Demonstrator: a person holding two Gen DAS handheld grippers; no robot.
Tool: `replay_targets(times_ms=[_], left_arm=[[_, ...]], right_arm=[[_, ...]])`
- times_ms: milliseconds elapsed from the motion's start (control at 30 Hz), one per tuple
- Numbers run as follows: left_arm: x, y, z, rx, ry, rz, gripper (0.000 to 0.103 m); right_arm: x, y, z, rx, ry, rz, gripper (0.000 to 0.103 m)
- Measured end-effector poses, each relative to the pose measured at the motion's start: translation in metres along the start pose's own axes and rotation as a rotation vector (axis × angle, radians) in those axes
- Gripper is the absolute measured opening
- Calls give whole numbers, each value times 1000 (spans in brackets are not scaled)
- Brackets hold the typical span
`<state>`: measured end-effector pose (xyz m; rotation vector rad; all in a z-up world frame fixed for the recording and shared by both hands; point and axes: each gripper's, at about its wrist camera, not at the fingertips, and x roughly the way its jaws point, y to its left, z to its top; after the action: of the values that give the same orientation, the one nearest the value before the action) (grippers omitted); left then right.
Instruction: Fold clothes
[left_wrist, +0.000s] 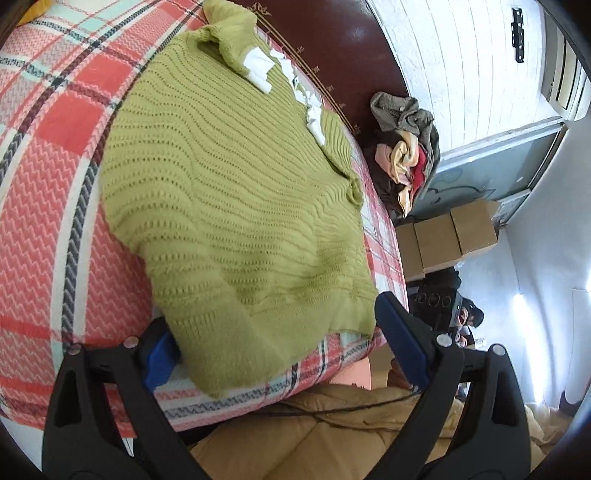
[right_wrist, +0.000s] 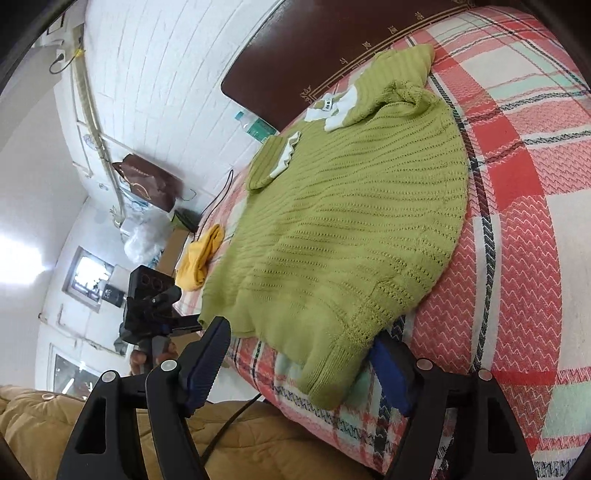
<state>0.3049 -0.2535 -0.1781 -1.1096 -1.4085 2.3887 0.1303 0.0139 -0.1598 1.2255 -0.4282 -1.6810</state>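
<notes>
A green knit sweater (left_wrist: 229, 177) with white collar and cuff trim lies spread flat on the red plaid bed cover (left_wrist: 55, 192); it also shows in the right wrist view (right_wrist: 343, 221). My left gripper (left_wrist: 280, 350) is open, its blue pads straddling the sweater's hem corner at the near bed edge. My right gripper (right_wrist: 299, 358) is open too, its fingers on either side of the other hem corner, which hangs a little over the edge. The sleeves are folded in near the collar.
A dark brown headboard (right_wrist: 314, 55) runs along the far side. A pile of clothes (left_wrist: 406, 144) and cardboard boxes (left_wrist: 450, 236) sit beside the bed. A yellow garment (right_wrist: 201, 258) lies on the bed. A tan quilted jacket (left_wrist: 325, 435) is below the grippers.
</notes>
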Motion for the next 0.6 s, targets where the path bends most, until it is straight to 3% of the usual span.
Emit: replay_targets(times_ms=[67, 133, 167, 233, 300, 333, 400, 600], left_arm=[[2, -2, 1, 0, -8, 11, 96], [3, -4, 3, 2, -14, 36, 93], [4, -4, 3, 4, -15, 55, 87], [6, -7, 5, 35, -6, 131, 68], [6, -6, 6, 45, 0, 190, 46], [5, -3, 7, 35, 4, 195, 42], [3, 3, 9, 9, 14, 200, 25], [-4, 12, 15, -65, 33, 100, 22]], right_arm=[[2, 3, 0, -15, 3, -29, 76], [4, 5, 0, -30, 10, -56, 63], [5, 3, 1, -25, 12, -57, 58], [6, -5, 2, 15, 17, -21, 33], [10, -11, 3, 43, 31, -9, 20], [11, -12, 3, 46, 37, -9, 15], [12, -12, 4, 52, 36, 5, 13], [-4, -10, 19, 94, -38, 108, 11]])
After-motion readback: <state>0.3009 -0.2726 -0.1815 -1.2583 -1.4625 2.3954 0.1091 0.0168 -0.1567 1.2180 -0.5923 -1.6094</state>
